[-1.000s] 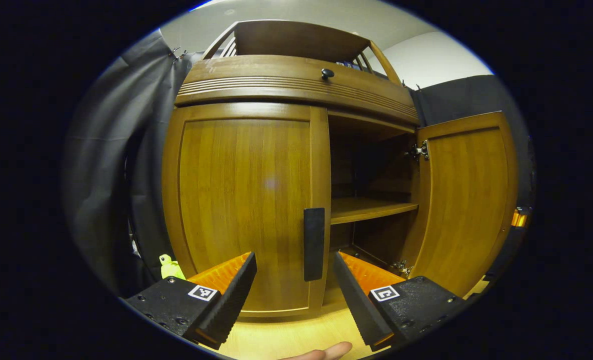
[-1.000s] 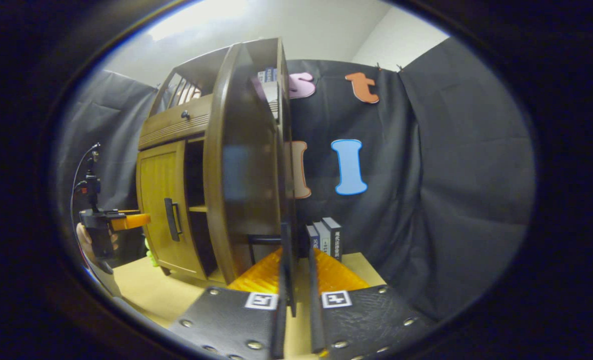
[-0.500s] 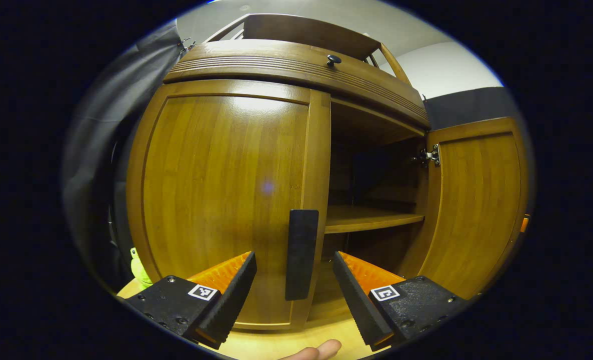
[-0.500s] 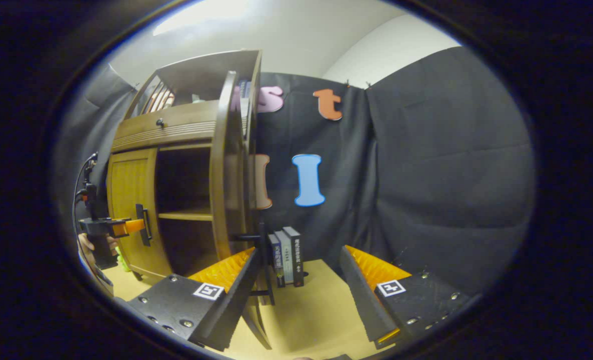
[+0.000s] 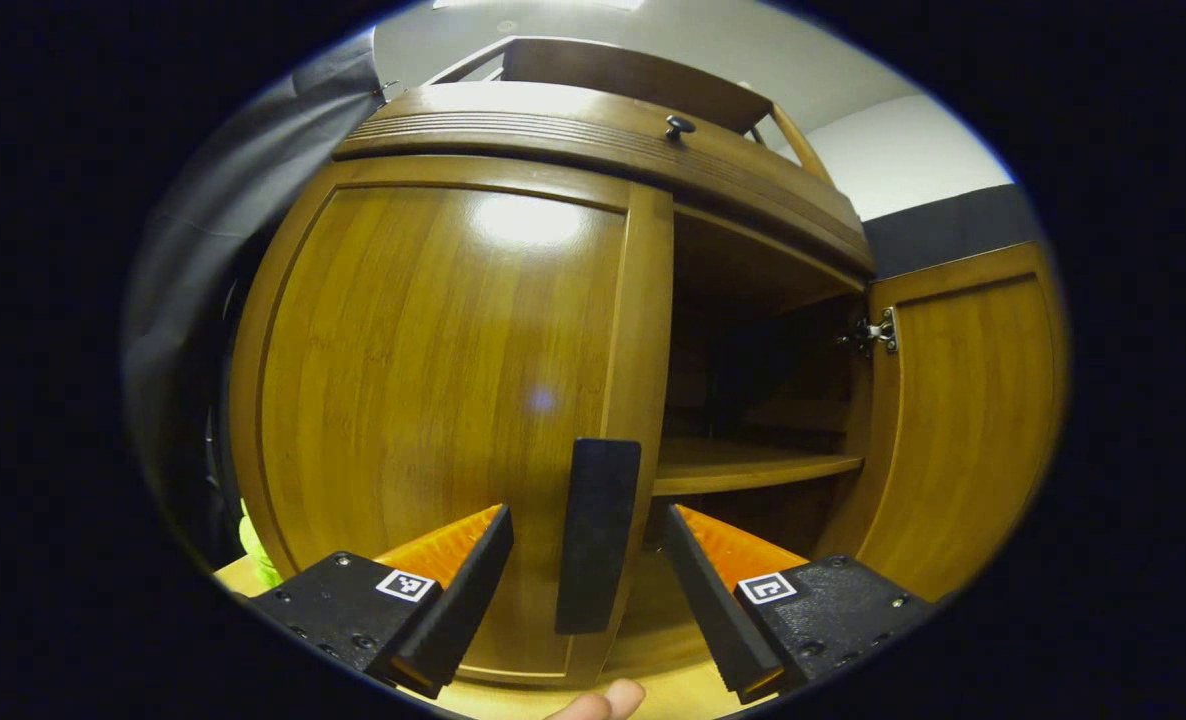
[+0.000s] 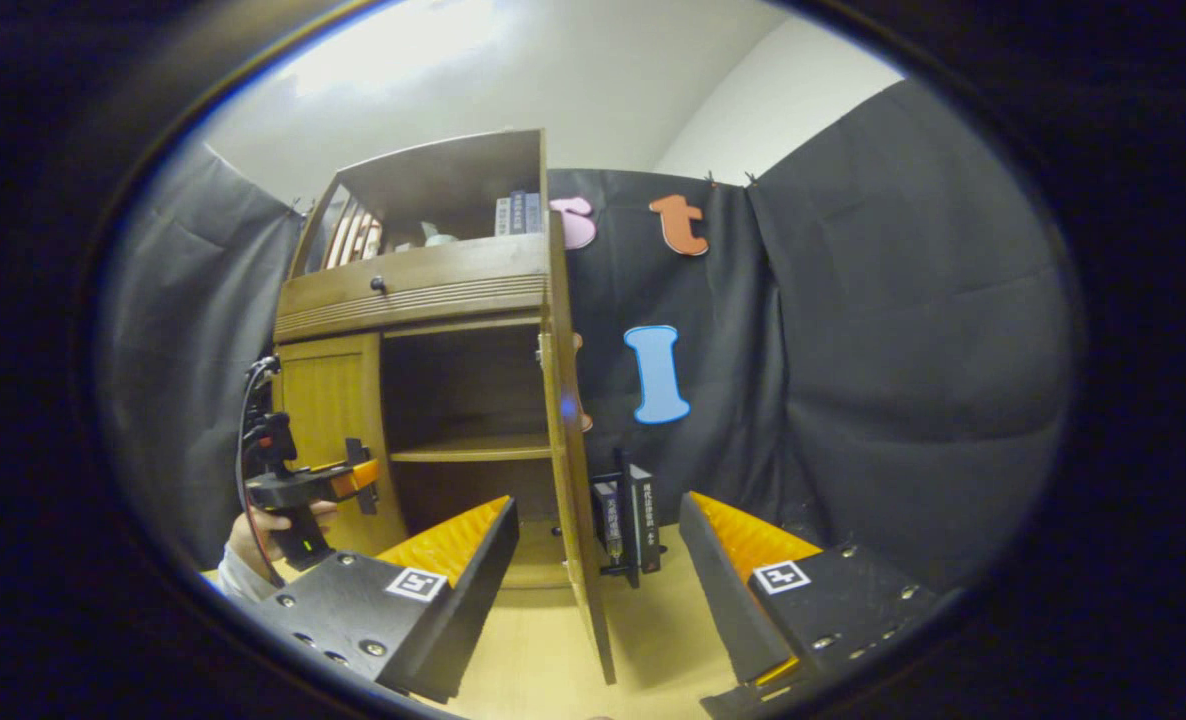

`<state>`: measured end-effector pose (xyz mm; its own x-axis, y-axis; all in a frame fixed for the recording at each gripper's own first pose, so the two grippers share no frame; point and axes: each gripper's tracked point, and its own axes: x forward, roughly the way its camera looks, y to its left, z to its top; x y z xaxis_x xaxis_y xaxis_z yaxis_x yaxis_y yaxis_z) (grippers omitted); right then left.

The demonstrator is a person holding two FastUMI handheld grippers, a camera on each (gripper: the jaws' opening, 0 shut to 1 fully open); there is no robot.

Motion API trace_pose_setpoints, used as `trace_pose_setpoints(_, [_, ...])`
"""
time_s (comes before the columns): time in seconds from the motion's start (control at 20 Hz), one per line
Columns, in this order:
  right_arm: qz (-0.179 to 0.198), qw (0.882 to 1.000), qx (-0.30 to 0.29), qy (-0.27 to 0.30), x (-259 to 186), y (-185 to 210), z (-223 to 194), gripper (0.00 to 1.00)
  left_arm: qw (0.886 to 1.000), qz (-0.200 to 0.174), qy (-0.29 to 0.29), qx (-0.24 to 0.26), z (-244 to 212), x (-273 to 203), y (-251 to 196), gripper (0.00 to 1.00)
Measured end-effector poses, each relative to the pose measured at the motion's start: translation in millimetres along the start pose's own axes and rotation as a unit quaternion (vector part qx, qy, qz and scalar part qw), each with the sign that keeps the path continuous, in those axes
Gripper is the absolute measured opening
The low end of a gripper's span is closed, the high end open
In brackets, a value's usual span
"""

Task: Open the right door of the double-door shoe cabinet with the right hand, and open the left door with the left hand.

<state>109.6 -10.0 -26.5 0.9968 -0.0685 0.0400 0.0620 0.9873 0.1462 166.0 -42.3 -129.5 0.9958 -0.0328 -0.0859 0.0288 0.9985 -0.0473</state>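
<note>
Before the shoe cabinet (image 5: pixel 593 130): I have both grippers up at its doors, and the cabinet stands on the light wooden table (image 6: pixel 543 660).
Left gripper (image 5: pixel 585 545): I see its jaws spread wide, the dark handle (image 5: pixel 598 535) of the left door standing between the two fingers; whether either finger touches it I cannot tell.
Left gripper from the right gripper view (image 6: pixel 353 478): it sits at the left door's handle, held by a hand (image 6: pixel 263 530).
Right gripper (image 6: pixel 598 540): jaws wide apart, holding nothing; the edge of the right door (image 6: pixel 568 450) shows between its fingers, farther off.
Left door (image 5: pixel 433 400): closed flat against the cabinet front.
Right door, left gripper view (image 5: pixel 963 410): swung fully out from the cabinet, inner hinge (image 5: pixel 878 332) showing.
Inside the cabinet: a bare shelf (image 5: pixel 743 465).
Beside the right door: a few upright books (image 6: pixel 628 515).
</note>
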Motion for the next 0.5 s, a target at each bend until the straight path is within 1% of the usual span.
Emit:
trace_pose_setpoints(0.05, [0.007,1.0,0.002,0.001,-2.8,6.7,0.1,0.95,1.0,0.007,0.001,0.011,-4.0,4.3,2.2,0.88])
trace_pose_setpoints(0.1, [0.013,1.0,0.003,0.001,-6.0,13.9,-0.5,0.96,0.999,0.029,0.005,0.024,-8.4,2.8,9.6,0.87])
trace_pose_setpoints(0.15, [0.018,1.0,0.003,0.0,-7.8,19.7,0.1,0.95,0.999,0.036,-0.004,0.035,-8.0,4.7,9.8,0.88])
trace_pose_setpoints(0.2, [0.023,1.0,0.001,-0.001,-10.5,25.1,0.9,0.95,0.998,0.03,-0.015,0.045,-4.0,7.6,4.1,0.84])
trace_pose_setpoints(0.25, [0.029,1.0,-0.001,-0.001,-12.0,29.7,1.1,0.96,0.998,0.025,-0.022,0.062,-3.5,11.0,0.4,0.71])
trace_pose_setpoints(0.3, [0.033,0.999,-0.004,0.0,-12.4,34.3,1.6,0.96,0.996,0.034,-0.001,0.086,-11.1,4.3,7.5,0.58])
trace_pose_setpoints(0.35, [0.036,0.999,-0.008,0.001,-14.4,38.0,0.8,0.96,0.995,0.038,0.001,0.094,-10.7,4.3,7.6,0.45])
trace_pose_setpoints(0.4, [0.037,0.999,-0.013,0.0,-15.5,41.4,1.2,0.96,0.996,0.031,-0.01,0.084,-7.1,4.5,6.0,0.31])
trace_pose_setpoints(0.5, [0.043,0.999,-0.021,0.001,-16.1,43.7,2.9,0.96,0.997,0.023,0.009,0.069,-9.4,-3.5,2.2,0.31])
